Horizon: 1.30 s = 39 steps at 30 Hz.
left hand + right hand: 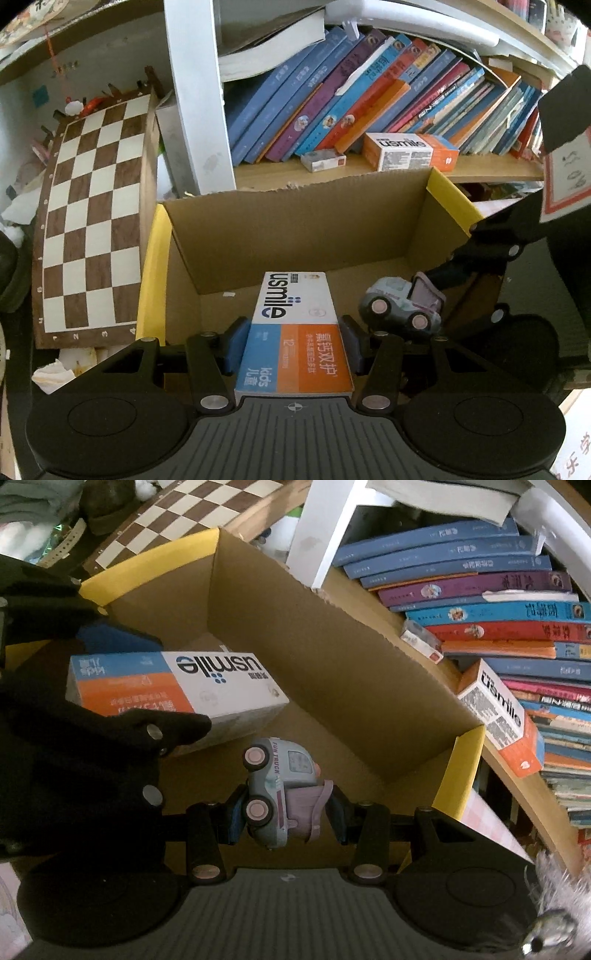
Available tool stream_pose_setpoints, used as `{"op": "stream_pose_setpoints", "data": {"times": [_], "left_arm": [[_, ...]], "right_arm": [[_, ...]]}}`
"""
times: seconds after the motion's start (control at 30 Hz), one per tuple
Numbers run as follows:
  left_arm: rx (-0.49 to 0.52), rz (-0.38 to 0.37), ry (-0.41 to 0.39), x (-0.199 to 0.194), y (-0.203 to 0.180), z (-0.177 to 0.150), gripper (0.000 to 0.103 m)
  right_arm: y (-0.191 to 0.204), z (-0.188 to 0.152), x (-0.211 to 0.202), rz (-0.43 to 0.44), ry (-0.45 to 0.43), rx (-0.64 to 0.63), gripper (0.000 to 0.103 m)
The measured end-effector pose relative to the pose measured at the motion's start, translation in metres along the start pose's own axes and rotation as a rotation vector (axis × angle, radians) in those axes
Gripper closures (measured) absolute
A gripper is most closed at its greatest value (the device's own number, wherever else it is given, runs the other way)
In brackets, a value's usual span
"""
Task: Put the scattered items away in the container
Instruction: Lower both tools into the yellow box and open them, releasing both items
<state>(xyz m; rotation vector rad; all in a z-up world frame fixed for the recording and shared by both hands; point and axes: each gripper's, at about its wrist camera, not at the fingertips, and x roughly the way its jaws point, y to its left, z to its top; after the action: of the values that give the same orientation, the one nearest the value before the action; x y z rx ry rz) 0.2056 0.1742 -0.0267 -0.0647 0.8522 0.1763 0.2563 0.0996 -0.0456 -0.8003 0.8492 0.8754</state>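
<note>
The open cardboard box is sitting below the bookshelf, with both grippers reaching over it. The left gripper is clamping a toothpaste box lengthwise between its fingers, and the right gripper is gripping a small toy truck just beside it.

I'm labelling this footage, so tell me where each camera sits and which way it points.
Left wrist: on the left gripper, looking into the cardboard box; its jaws clamp the toothpaste box.
Right wrist: on the right gripper, facing the box interior; its jaws clamp the toy truck.
Shared: cardboard box, toothpaste box, truck, bookshelf, each other's gripper.
</note>
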Motion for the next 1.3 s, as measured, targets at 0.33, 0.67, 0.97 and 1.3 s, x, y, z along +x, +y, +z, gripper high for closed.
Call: {"op": "stream_pose_setpoints", "data": {"times": [0.33,0.67,0.97,1.3], "left_arm": [[0.020,-0.016,-0.089,-0.026,-0.001,0.002,0.043],[0.037,-0.029,-0.111,-0.041,-0.004,-0.005,0.043],[0.034,-0.020,-0.120,-0.053,-0.005,-0.013,0.043],[0.033,-0.013,-0.171,-0.083,-0.007,-0.022,0.038]], "right_arm": [[0.003,-0.003,-0.003,0.006,0.007,0.002,0.061],[0.002,-0.002,0.000,-0.011,0.001,0.027,0.059],[0.004,-0.009,-0.011,-0.015,-0.036,0.032,0.046],[0.000,-0.020,-0.038,-0.039,-0.098,0.089,0.041]]}}
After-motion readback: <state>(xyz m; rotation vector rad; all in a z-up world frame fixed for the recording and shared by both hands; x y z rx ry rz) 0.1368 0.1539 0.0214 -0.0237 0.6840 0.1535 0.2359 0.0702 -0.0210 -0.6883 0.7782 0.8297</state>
